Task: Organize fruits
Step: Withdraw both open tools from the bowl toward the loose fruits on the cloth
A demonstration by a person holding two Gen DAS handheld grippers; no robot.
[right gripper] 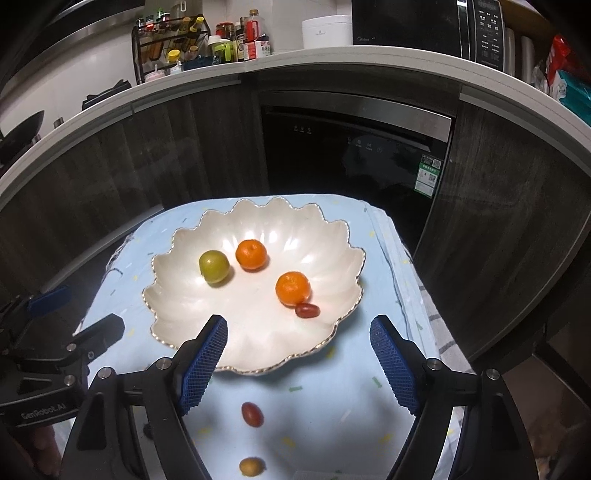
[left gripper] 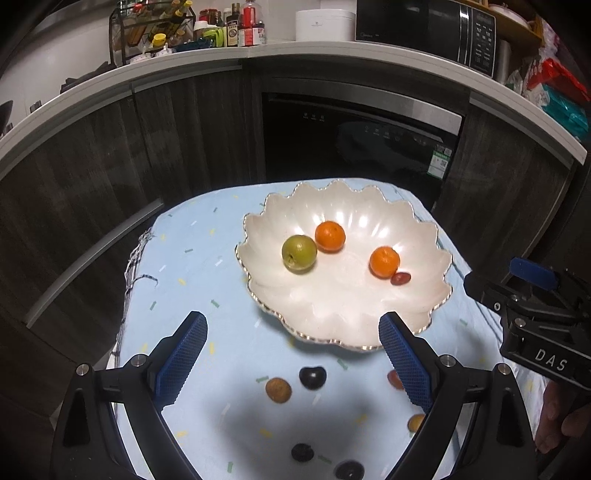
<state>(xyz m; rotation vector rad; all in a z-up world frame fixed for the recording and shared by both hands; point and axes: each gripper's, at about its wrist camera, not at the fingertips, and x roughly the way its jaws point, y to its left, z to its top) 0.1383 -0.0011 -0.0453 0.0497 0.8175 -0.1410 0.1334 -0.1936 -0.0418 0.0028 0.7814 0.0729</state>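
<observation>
A white scalloped bowl point(left gripper: 424, 236) point(right gripper: 177, 295) on a light blue cloth holds a green fruit point(left gripper: 299, 254) point(right gripper: 213, 266), two oranges point(left gripper: 330, 236) point(left gripper: 384, 262) and a small red fruit point(left gripper: 400, 278) point(right gripper: 307, 310). In front of the bowl several small fruits lie loose: a brown one point(left gripper: 278, 390), a dark plum point(left gripper: 312, 377), a red one point(right gripper: 252, 414) and a yellowish one point(right gripper: 252, 466). My left gripper point(left gripper: 291, 319) hangs open above the bowl's near rim. Beside it, my right gripper point(right gripper: 299, 321) is also open, with nothing between its fingers.
The cloth point(left gripper: 192, 258) covers a small table with edges close on the left, right and far side. Dark cabinets and a built-in black appliance point(left gripper: 362, 140) stand behind it. A counter above carries bottles, a rack and a microwave point(left gripper: 424, 26).
</observation>
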